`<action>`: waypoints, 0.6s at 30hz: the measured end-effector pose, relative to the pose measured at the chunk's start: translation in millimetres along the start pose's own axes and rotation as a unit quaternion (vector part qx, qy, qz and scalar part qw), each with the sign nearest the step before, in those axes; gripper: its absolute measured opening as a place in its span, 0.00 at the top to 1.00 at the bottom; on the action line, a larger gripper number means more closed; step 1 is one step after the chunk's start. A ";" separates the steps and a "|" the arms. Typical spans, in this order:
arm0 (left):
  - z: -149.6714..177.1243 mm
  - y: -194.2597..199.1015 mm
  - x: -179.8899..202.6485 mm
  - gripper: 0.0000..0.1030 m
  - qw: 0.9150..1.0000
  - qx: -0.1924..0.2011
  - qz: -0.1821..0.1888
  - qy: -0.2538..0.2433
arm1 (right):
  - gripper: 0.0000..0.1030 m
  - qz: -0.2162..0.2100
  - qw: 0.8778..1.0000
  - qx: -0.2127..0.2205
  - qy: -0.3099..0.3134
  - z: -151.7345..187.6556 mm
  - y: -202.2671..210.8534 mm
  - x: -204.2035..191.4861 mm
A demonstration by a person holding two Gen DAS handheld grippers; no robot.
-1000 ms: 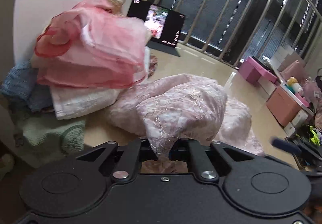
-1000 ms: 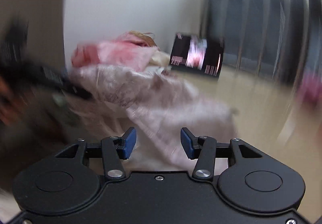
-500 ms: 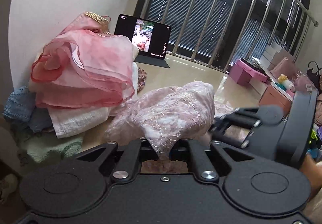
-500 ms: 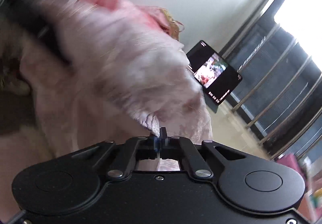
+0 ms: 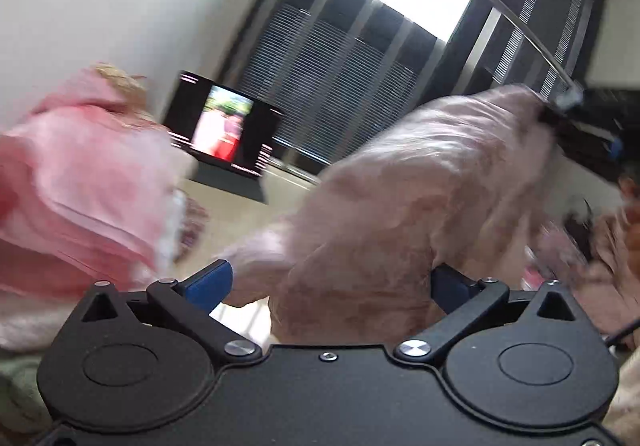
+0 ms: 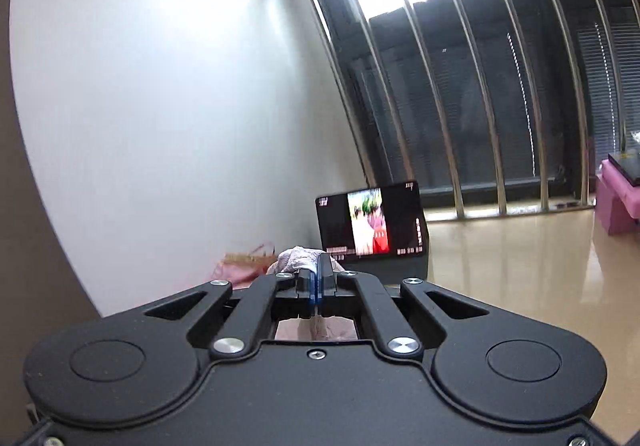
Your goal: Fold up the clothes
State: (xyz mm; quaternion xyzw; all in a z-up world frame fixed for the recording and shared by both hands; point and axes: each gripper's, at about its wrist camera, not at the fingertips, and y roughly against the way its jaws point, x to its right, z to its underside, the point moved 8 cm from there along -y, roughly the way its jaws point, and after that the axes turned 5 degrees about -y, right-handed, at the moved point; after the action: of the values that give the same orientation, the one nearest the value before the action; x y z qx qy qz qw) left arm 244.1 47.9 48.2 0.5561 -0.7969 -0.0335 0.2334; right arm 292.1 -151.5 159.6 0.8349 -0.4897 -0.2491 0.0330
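L gripper (image 5: 330, 282): jaws wide apart, blue pads clear of cloth.
R gripper (image 6: 316, 286): pads pinched tight on pale pink garment (image 5: 420, 197), holding it up.
Garment: hangs from R gripper, drapes betw. L fingers; blurred.
Floor, left: pink clothes pile (image 5: 80, 181) by wall.
Behind: tablet (image 6: 370, 219), screen lit, nr window bars (image 6: 444, 93).

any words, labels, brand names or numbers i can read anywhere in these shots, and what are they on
None can be read.
Tablet screen: small white marks along its edges and corners may be text or icons, too small and blurred to read in either view.
Right tongs, shut on the pale pink garment: no marking visible.
Left tongs, open: no marking visible.
Pink box on the floor: no lettering visible.
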 end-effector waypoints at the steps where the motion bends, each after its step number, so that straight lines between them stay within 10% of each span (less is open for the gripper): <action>1: 5.8 2.4 8.1 0.00 1.000 0.005 0.007 -0.012 | 1.00 0.003 1.000 -0.006 0.003 3.0 2.8 -0.2; 8: 22.8 32.3 -7.8 0.00 0.999 0.045 -0.010 0.029 | 1.00 0.045 0.998 -0.012 -0.037 10.0 8.5 28.8; 18: 64.4 16.3 45.7 0.08 0.993 -0.026 0.072 -0.095 | 1.00 -0.011 0.997 -0.040 -0.068 25.6 11.7 3.1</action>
State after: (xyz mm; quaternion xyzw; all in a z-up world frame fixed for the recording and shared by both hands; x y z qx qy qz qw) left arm 191.1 -0.4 11.4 0.4857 -0.8522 -0.0898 0.1728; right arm 272.5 -155.3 139.6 0.8195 -0.4712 -0.3248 0.0303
